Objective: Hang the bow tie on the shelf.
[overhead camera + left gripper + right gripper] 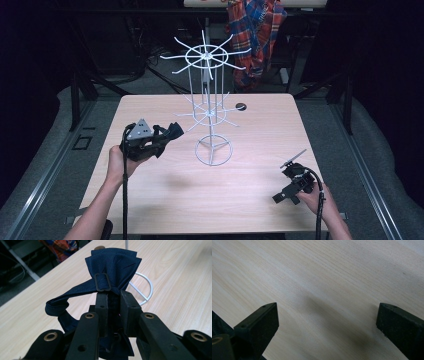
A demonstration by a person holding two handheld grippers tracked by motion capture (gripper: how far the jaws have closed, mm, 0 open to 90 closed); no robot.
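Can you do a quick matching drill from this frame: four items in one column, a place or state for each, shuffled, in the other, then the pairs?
Column 1
1. left gripper
2. right gripper
3. wire rack
4. plaid cloth

Column 2
A. stands on the table, hooks bare
B. jaws wide apart above bare wood
C. hangs behind the table's far edge
D. jaws pinching a navy bow tie

Pairs: 1-D, 2-B, 3-A, 4-C
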